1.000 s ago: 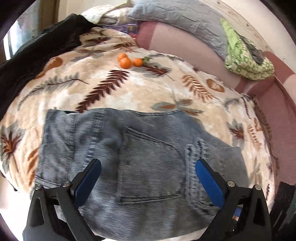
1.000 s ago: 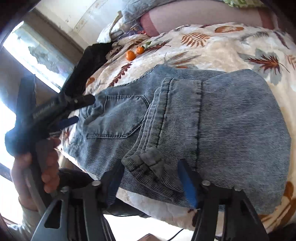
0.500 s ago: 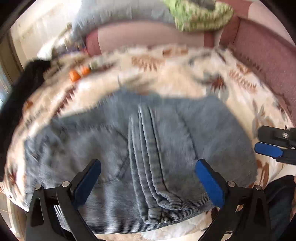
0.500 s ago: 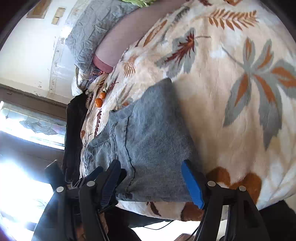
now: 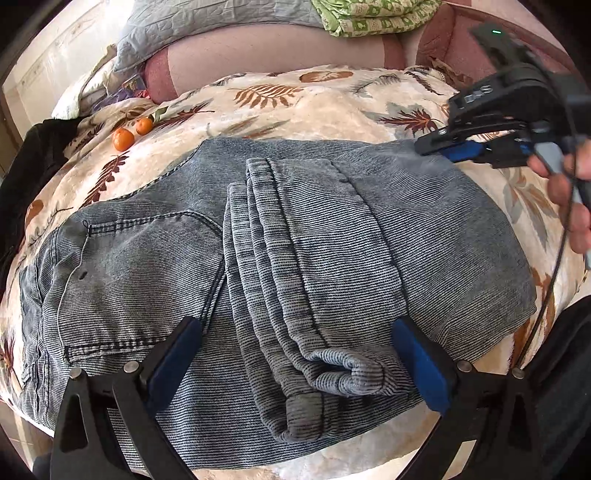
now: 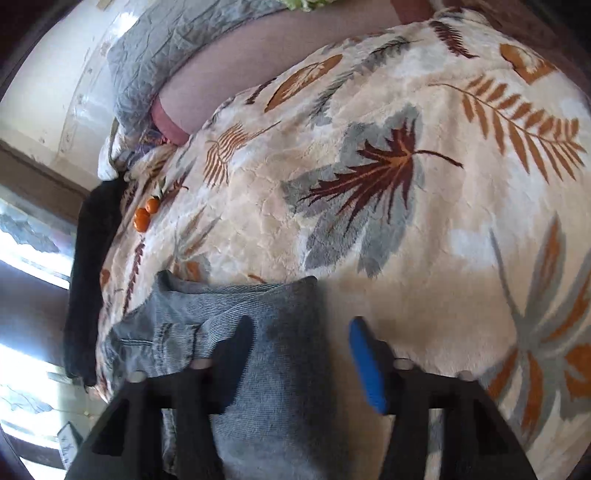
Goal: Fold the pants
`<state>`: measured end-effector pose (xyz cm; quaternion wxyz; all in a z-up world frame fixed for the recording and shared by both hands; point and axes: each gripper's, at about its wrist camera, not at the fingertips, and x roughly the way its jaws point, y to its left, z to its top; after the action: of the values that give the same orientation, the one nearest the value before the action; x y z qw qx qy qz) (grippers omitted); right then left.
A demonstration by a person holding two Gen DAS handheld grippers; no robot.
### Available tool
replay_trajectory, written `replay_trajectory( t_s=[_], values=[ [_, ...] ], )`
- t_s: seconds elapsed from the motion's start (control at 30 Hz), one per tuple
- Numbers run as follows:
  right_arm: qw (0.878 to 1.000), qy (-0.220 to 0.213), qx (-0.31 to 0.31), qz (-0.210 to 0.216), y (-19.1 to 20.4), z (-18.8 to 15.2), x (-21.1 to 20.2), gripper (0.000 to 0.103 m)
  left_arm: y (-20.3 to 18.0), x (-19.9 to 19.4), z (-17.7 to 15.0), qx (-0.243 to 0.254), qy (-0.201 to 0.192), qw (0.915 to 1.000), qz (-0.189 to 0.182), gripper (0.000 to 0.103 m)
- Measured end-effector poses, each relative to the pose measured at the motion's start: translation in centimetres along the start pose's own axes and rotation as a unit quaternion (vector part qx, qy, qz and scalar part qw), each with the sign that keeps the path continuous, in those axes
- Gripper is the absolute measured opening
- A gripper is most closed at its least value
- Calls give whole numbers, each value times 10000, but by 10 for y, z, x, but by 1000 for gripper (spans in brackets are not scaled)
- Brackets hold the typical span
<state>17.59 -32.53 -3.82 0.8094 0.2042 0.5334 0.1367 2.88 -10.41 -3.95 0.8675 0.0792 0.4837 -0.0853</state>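
Left wrist view: grey-blue pants (image 5: 295,251) are seen folded on a leaf-patterned blanket (image 5: 317,107), with a back pocket (image 5: 140,266) at the left and the cuffs (image 5: 314,373) stacked across the middle, their ends turned toward the near edge. The left gripper (image 5: 295,362) is held above the near edge of the pants, jaws spread wide, one blue pad on either side of the cuffs, nothing gripped. The right gripper (image 5: 448,147) is seen at the far right, over the far right corner of the pants; its jaws look nearly closed, but contact with the cloth cannot be told. A hand (image 5: 569,192) is seen on its handle. Two oranges (image 5: 129,134) are noted on the blanket at the far left, well apart from the pants, beside a black garment (image 5: 33,162). A grey pillow (image 5: 207,29) and a green folded cloth (image 5: 373,16) are noted along the far side. Right wrist view: the right gripper (image 6: 301,354) is shown with jaws moderately parted, the left finger over the pants (image 6: 258,350), the right pad over the bare blanket (image 6: 406,184), nothing held between.
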Motion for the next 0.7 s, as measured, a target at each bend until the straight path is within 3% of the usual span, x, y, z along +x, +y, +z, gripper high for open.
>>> replay_trajectory(
  t_s=[0.13,0.23,0.33,0.43,0.47,0.57,0.63,0.7],
  values=[
    [9972,-159,-390,-619,9,9,10,16,1,-1,-1,16,-56,10000,-2,103],
    [9950,-409,-418,-812,8,13,5,15,1,-5,-4,21,-80,10000,-12,103],
    [9963,-571,-435,-463,13,4,-15,19,1,-6,-5,16,-103,9999,-14,103],
    [9976,-681,-108,43,7,-12,-42,49,1,-7,-5,6,-107,9999,-12,103],
    [9975,-622,43,334,4,-19,-49,53,1,-7,-5,2,-101,9999,-13,103],
    [9950,-1,261,967,0,-45,-45,53,1,-7,-4,-5,-49,10000,-10,103],
    [9956,511,275,736,-7,-62,-28,53,1,-5,-1,-1,17,10000,-14,103],
    [9952,425,332,811,-14,-69,-29,49,2,-6,2,22,95,9999,-25,103]
  ],
)
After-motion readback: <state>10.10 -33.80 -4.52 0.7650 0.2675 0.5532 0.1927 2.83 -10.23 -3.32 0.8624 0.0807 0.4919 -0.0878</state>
